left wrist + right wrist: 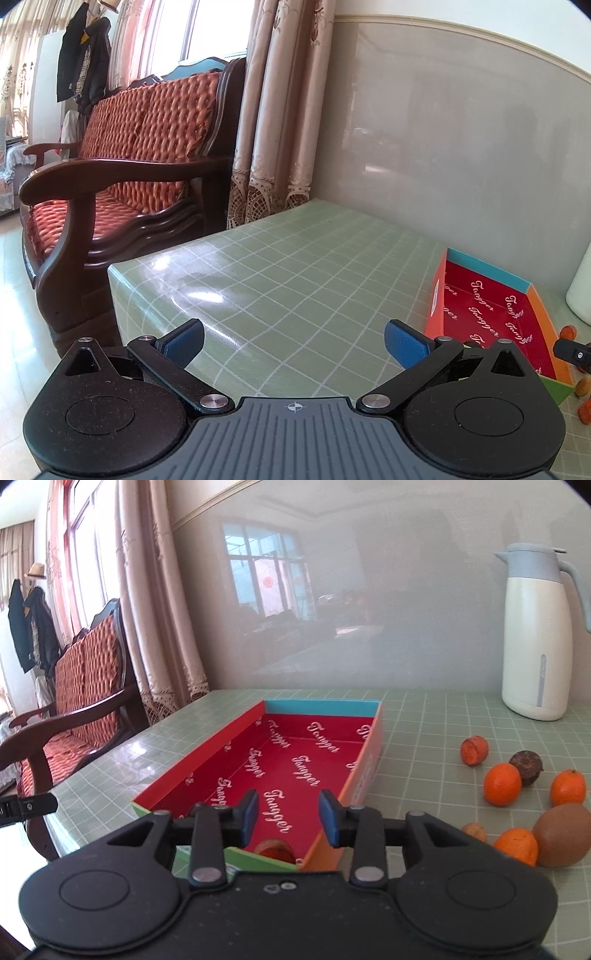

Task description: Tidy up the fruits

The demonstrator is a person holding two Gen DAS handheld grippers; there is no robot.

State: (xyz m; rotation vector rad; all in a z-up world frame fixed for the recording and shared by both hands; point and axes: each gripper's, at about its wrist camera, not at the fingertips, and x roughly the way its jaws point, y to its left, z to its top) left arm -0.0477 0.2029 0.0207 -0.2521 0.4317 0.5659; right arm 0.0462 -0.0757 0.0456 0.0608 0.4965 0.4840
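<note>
A shallow box with a red printed inside (pixel 295 760) lies open on the green checked table; it also shows at the right of the left wrist view (pixel 491 314). One brownish fruit (pixel 275 851) lies in the box's near corner, just under my right gripper (pixel 289 818), which is open and empty above the near end of the box. Right of the box lie loose fruits: mandarins (pixel 502 784), a kiwi (pixel 563 834), a dark fruit (pixel 526 762), an opened orange-brown fruit (pixel 474 750) and a walnut (pixel 474 831). My left gripper (pixel 293 343) is open and empty over bare table, left of the box.
A white thermos jug (pixel 537 635) stands at the back right by the wall. A wooden sofa with red cushions (pixel 122 155) stands past the table's left edge (pixel 114 288). A grey wall panel runs behind the table.
</note>
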